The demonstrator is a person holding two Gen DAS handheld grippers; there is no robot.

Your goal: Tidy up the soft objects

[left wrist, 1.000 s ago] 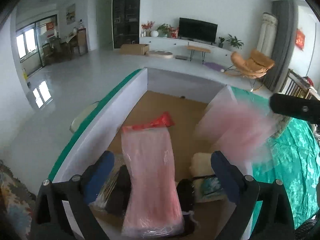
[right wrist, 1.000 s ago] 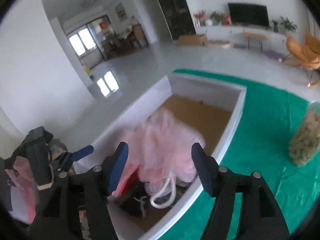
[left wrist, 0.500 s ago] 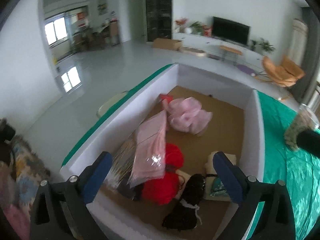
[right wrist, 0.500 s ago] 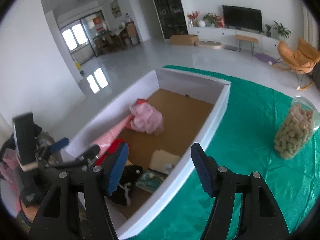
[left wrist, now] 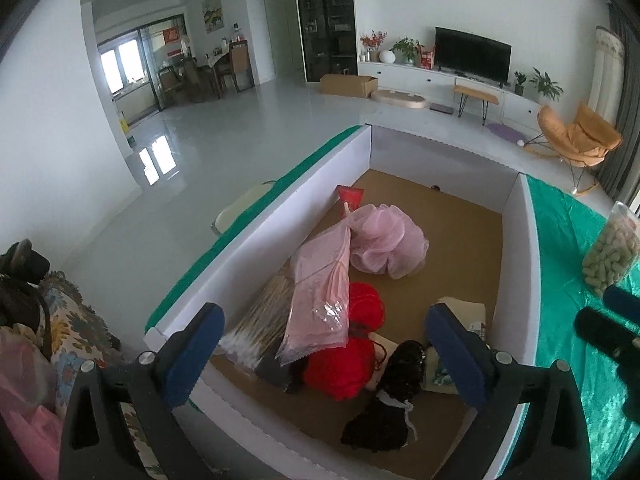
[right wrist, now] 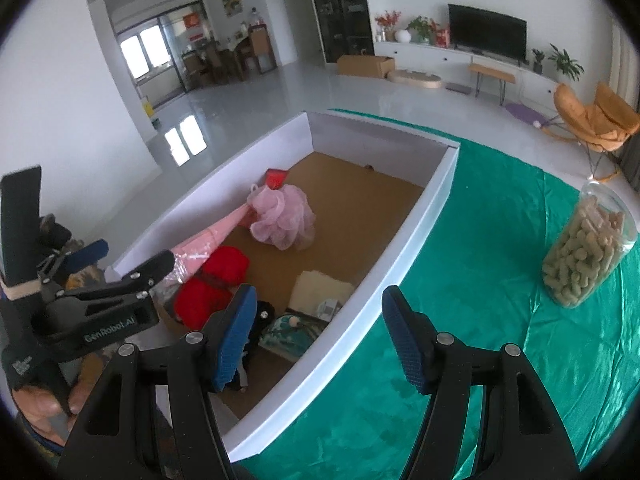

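Your 2 grippers, left gripper (left wrist: pixel 322 350) and right gripper (right wrist: pixel 318 336), hover spread and empty above the white box (left wrist: pixel 256 248), where the pink bath pouf (left wrist: pixel 386 246) rests mid-floor, gathered with other soft goods.

floor: we see glossy white tiled floor (left wrist: pixel 224 148)
far wall: flat black television (left wrist: pixel 472 53), low white cabinet (left wrist: pixel 440 76)
right: orange lounge chair (left wrist: pixel 576 140)

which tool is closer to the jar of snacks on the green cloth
Right. The right tool hangs over the box's right wall, beside the cloth where the jar stands; the left tool is over the box's near-left end.
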